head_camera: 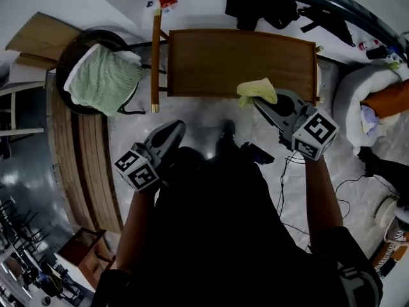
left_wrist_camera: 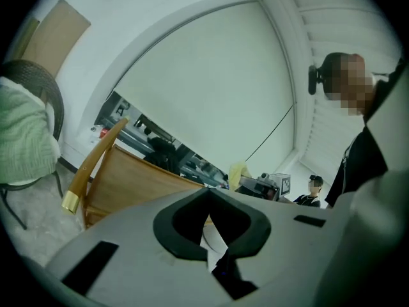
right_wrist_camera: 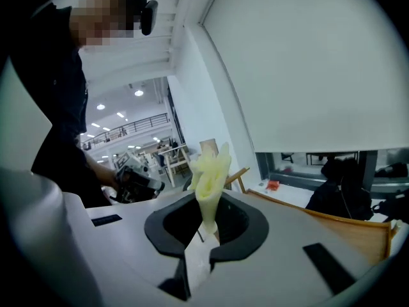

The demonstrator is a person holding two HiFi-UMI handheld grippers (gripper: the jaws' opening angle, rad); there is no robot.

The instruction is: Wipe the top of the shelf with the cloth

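Note:
The wooden shelf top [head_camera: 239, 62] lies ahead of me, bare and brown. A yellow cloth [head_camera: 257, 90] hangs bunched over its near right edge, and my right gripper [head_camera: 260, 102] is shut on it. In the right gripper view the cloth [right_wrist_camera: 209, 171] stands up from between the closed jaws of that gripper [right_wrist_camera: 206, 219], with the shelf [right_wrist_camera: 348, 230] off to the right. My left gripper [head_camera: 174, 128] hovers over the floor short of the shelf's near left edge, shut and empty. Its own view shows the jaws of this gripper [left_wrist_camera: 208, 192] meeting, with the shelf [left_wrist_camera: 134, 178] beyond.
A dark round chair [head_camera: 69, 53] with a green towel [head_camera: 103, 78] stands left of the shelf. Black bags [head_camera: 259, 5] lie behind it. A white cushion [head_camera: 361, 85] sits at the right, cables [head_camera: 284, 171] trail on the floor, and wooden slats [head_camera: 83, 165] run along the left.

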